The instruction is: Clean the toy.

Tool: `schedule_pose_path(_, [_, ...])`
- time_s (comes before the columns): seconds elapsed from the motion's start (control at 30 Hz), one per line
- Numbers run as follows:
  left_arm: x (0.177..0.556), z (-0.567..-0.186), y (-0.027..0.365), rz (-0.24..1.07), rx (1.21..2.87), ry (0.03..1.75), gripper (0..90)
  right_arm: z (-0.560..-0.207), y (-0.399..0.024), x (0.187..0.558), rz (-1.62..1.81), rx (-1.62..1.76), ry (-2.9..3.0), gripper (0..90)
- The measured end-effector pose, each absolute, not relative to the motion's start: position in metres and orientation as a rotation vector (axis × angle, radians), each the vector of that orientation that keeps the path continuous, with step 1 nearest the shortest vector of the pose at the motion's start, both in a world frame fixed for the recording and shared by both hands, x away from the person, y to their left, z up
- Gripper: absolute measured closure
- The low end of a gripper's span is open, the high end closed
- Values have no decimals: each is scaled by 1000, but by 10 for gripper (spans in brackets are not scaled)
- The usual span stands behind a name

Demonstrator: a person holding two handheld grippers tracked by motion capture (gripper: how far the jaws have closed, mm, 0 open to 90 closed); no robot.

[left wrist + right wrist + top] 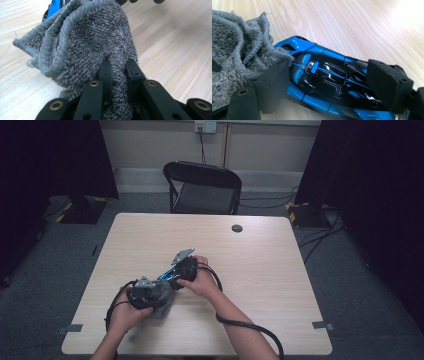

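From the high view the two hands crowd together near the front middle of the table [150,235], and most of what they work on is covered by fingers and gripper bodies; only a sliver of blue and a grey lump show between them. The far end of the toy car [329,82] runs out of the right gripper view at the bottom edge, and its front is tucked under the cloth [85,42], so its wheels cannot be made out. In the left gripper view the car is just a blue strip at the top edge, behind the cloth's folds.

Counted: one toy car, blue with glossy black panels; one grey terry cloth with a stitched hem; two hand-held grippers; one black folding chair [202,187] beyond the far side of the table.

The left hand-held gripper [117,67] has its jaws squeezed nearly together on a bunched fold of the cloth, which bulges out above and beside them. The right hand-held gripper [334,82] has its jaws set wide, one pad on each flank of the car, and appears to be clamping it across its width; the left pad also touches the cloth's hem. The cloth lies draped against the car's nose, over the wooden tabletop.
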State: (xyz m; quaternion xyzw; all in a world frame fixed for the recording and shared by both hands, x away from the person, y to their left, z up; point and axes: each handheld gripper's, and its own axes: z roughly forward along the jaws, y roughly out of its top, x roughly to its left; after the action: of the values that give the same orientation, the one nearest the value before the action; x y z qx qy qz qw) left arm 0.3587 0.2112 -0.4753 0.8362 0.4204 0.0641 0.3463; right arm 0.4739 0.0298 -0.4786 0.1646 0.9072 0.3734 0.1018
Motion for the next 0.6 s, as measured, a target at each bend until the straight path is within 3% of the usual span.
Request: schedule_pose_path(0.6, [352,-467,193,105,2179,1004,780,-479,29,474,1112,488,2678,192])
